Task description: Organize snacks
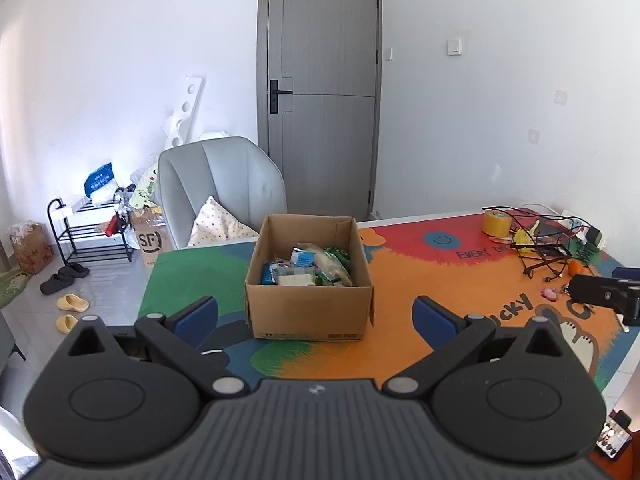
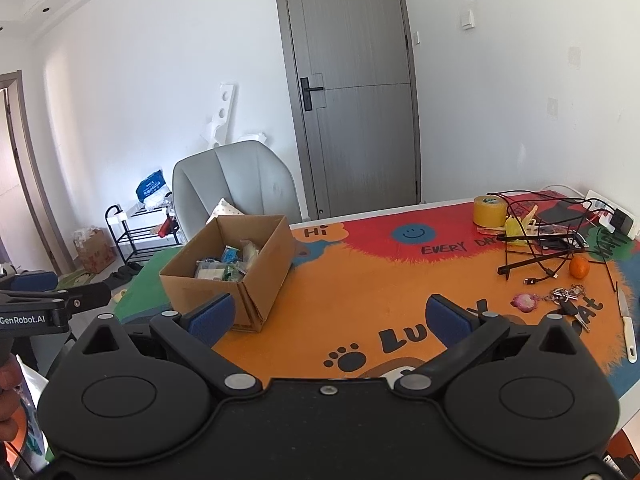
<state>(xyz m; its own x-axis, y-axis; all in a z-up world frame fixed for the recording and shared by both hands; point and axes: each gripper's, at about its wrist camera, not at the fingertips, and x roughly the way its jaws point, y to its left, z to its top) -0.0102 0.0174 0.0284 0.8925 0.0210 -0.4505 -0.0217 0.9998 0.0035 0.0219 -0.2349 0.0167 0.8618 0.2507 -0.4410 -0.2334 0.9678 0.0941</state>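
An open cardboard box stands on the colourful table mat, and several snack packets lie inside it. My left gripper is open and empty, held above the table just in front of the box. The box also shows in the right wrist view at the left, with the snack packets in it. My right gripper is open and empty, over the orange part of the mat, to the right of the box.
At the table's far right lie a yellow tape roll, tangled black cables, an orange fruit, keys and a knife. A grey chair stands behind the table, with a shoe rack on the floor.
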